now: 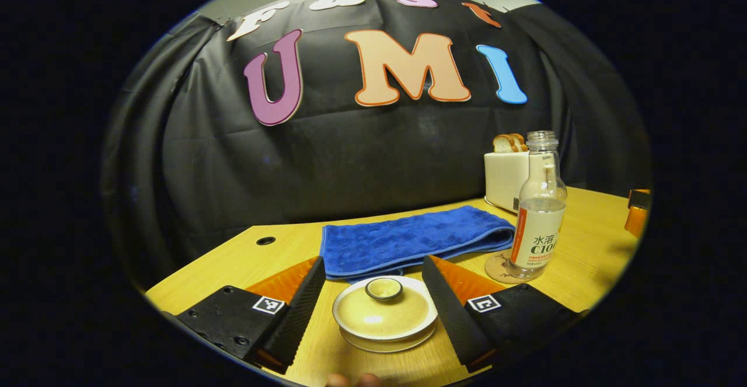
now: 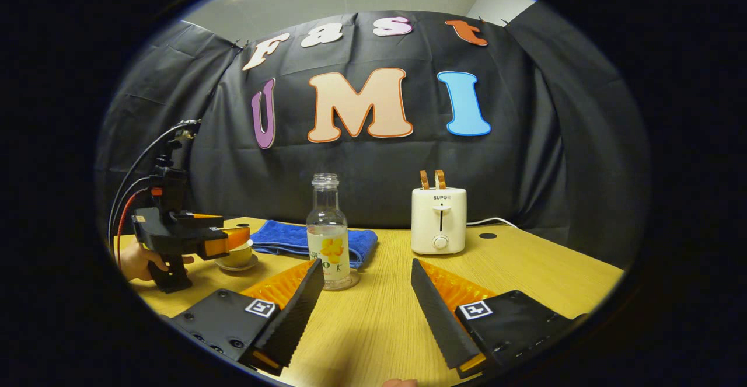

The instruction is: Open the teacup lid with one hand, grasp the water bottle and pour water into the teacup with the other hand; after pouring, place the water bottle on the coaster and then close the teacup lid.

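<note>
While spread, left claw (image 1: 373, 305) flanks teacup (image 1: 385, 317)

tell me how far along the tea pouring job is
Nothing looks done yet: the lid sits on the teacup, and the water bottle stands uncapped on its coaster. In hand: the open left gripper straddles the lid; the open right gripper faces the bottle. Left: lifting the lid, pouring, returning the bottle, closing.

Left gripper view sits low and close to the teacup (image 1: 384, 316); right gripper view looks from farther back, sharing it.
</note>
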`<state>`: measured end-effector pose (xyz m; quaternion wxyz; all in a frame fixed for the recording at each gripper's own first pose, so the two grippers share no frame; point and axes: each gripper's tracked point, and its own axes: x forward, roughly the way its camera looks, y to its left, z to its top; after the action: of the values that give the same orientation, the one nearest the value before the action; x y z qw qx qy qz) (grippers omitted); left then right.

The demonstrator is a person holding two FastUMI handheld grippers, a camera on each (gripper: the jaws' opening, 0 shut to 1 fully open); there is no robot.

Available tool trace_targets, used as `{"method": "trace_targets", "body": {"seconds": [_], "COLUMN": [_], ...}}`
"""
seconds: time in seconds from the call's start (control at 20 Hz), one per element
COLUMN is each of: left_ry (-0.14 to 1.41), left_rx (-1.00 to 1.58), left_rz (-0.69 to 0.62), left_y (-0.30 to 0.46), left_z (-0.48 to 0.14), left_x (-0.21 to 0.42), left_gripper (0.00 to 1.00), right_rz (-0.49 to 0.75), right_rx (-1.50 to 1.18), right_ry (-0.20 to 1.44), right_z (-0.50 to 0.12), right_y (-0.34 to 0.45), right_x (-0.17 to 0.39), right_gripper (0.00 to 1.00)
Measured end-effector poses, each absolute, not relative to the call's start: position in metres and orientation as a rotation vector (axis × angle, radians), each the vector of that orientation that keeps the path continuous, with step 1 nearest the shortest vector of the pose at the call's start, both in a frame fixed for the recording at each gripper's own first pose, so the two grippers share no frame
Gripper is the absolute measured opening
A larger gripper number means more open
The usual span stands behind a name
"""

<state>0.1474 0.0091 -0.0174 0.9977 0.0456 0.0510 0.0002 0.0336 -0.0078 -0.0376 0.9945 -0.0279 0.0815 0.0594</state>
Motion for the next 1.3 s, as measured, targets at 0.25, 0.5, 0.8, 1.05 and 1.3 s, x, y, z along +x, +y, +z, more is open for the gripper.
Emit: {"method": "trace_targets", "body": {"seconds": [0.25, 0.5, 0.8, 1.05, 1.3], "left_ry": [0.055, 0.037, 0.009, 0.004, 0.004], "left_rx": [0.059, 0.037, -0.001, 0.000, 0.000], "left_rz": [0.019, 0.023, 0.035, 0.042, 0.043], "left_y": [0.014, 0.014, 0.011, 0.007, 0.002], "left_z": [-0.009, -0.006, -0.002, -0.001, -0.001], "left_x": [0.119, 0.088, 0.048, 0.023, 0.003], "left_gripper": [0.97, 0.96, 0.96, 0.96, 0.96], "right_rz": [0.124, 0.137, 0.148, 0.151, 0.156], "right_rx": [-0.056, -0.054, -0.053, -0.052, -0.052], "right_ry": [0.162, 0.162, 0.163, 0.163, 0.162], "right_z": [-0.037, -0.037, -0.035, -0.034, -0.032], "right_y": [-0.006, -0.004, 0.001, 0.004, 0.005], "right_x": [0.033, 0.030, 0.018, 0.009, -0.001], "right_gripper": [0.91, 0.91, 0.91, 0.91, 0.91]}}
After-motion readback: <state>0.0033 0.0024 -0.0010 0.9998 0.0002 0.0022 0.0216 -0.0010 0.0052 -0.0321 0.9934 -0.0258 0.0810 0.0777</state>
